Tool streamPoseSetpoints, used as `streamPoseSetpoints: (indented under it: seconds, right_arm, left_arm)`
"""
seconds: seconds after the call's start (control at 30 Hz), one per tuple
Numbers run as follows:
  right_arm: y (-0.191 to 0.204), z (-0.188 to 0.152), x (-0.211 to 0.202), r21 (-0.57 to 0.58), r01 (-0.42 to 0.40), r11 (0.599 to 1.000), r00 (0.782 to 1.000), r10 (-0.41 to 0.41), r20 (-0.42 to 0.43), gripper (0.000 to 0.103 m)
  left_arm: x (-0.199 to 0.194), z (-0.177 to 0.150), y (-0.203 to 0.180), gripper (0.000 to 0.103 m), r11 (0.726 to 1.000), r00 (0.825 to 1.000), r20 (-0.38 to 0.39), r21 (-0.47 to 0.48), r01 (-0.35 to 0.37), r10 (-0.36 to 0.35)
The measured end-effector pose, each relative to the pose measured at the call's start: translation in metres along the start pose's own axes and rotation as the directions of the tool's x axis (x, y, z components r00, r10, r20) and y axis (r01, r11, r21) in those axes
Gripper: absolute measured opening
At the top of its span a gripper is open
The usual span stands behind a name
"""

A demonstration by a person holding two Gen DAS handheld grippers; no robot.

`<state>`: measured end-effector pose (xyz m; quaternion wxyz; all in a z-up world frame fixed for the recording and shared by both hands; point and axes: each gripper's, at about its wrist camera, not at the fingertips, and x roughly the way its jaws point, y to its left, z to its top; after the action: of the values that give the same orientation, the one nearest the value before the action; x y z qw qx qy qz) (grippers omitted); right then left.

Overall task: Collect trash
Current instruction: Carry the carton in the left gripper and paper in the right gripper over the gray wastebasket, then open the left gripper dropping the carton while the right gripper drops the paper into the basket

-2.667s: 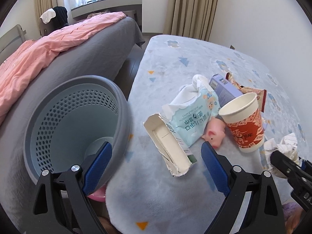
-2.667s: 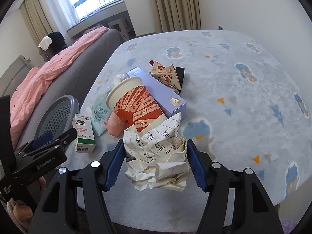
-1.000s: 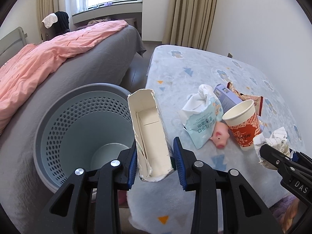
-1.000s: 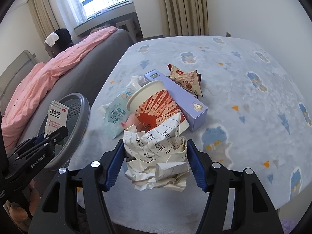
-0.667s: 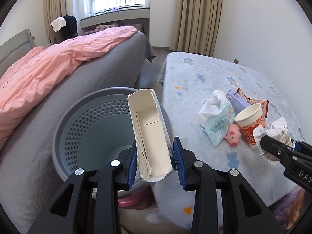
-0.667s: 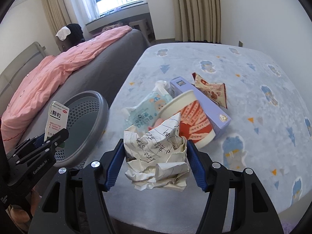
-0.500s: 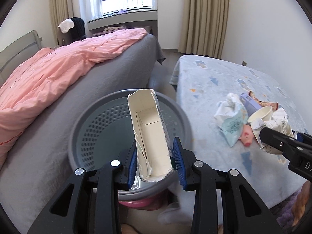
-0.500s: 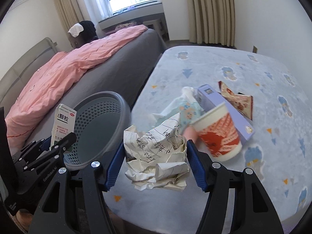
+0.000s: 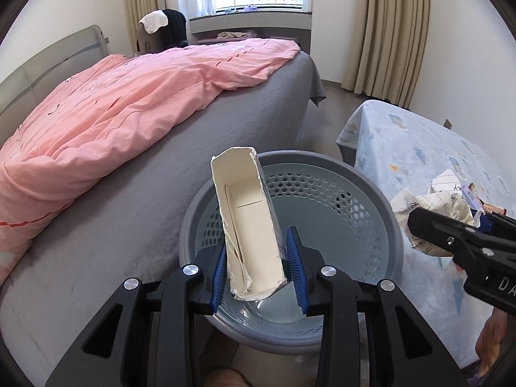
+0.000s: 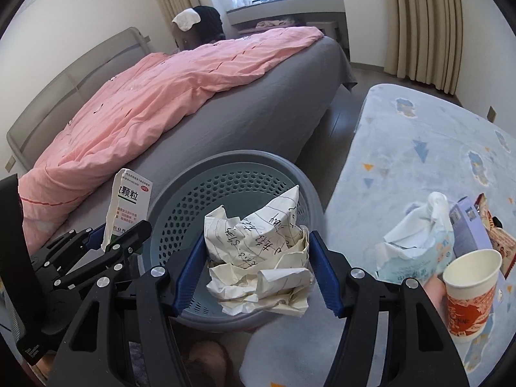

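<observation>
Item: my left hand-held gripper [image 9: 258, 267] clamped on torn white cardboard box [image 9: 246, 222], over grey perforated plastic bin [image 9: 371, 193]; right hand-held gripper [image 10: 256, 271] clamped on crumpled lined paper ball [image 10: 258, 254], near bin's rim. Risk: paper released early could land on worktop [image 10: 419, 148]

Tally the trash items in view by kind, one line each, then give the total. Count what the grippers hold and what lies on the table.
Opened carton box, in the left gripper: 1
Crumpled paper ball, in the right gripper: 1
Paper cup: 1
Wet wipe pack: 1
Purple box: 1
Snack wrapper: 1
Total: 6
</observation>
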<state>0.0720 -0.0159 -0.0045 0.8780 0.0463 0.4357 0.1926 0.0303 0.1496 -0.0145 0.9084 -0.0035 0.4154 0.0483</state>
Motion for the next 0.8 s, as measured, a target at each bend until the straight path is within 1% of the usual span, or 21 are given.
streamPoseSetpoints:
  seconds: [0.2,0.27,0.3,0.33,0.37,0.4,0.43,0.53,0.8]
  right_arm:
    - [0.002,0.004,0.019,-0.007,-0.028,1.000,0.999,0.028,-0.024,0.062]
    - [0.003,0.006,0.023,-0.011,-0.038,0.999,0.999,0.038,-0.026,0.065]
    - [0.004,0.006,0.024,-0.013,-0.042,0.999,0.999,0.042,-0.025,0.067]
    - [0.005,0.007,0.025,-0.017,-0.046,0.999,0.999,0.045,-0.023,0.071]
    - [0.005,0.008,0.025,-0.020,-0.045,0.999,0.999,0.044,-0.018,0.075]
    - [0.006,0.008,0.024,-0.022,-0.040,0.999,0.999,0.040,-0.008,0.076]
    - [0.006,0.008,0.023,-0.022,-0.035,0.999,0.999,0.035,-0.001,0.077]
    - [0.005,0.009,0.024,-0.018,-0.031,0.999,1.000,0.031,0.003,0.077]
    - [0.005,0.008,0.025,-0.016,-0.029,0.999,1.000,0.029,0.001,0.078]
  left_arm:
    - [0.010,0.003,0.011,0.034,1.000,1.000,-0.021,-0.015,-0.017,0.017]
    - [0.010,0.003,0.013,0.035,1.000,1.000,-0.019,-0.017,-0.019,0.019]
    - [0.010,0.003,0.014,0.037,1.000,1.000,-0.019,-0.016,-0.017,0.017]
    - [0.010,0.003,0.014,0.043,1.000,1.000,-0.017,-0.017,-0.016,0.016]
    - [0.010,0.003,0.015,0.053,1.000,1.000,-0.013,-0.018,-0.019,0.019]
    - [0.009,0.003,0.016,0.057,1.000,1.000,-0.010,-0.018,-0.023,0.023]
    - [0.008,0.003,0.017,0.060,0.999,1.000,-0.004,-0.020,-0.027,0.027]
    - [0.008,0.003,0.019,0.065,0.999,0.999,-0.005,-0.026,-0.033,0.033]
    - [0.007,0.002,0.025,0.066,0.998,0.999,-0.005,-0.043,-0.049,0.048]
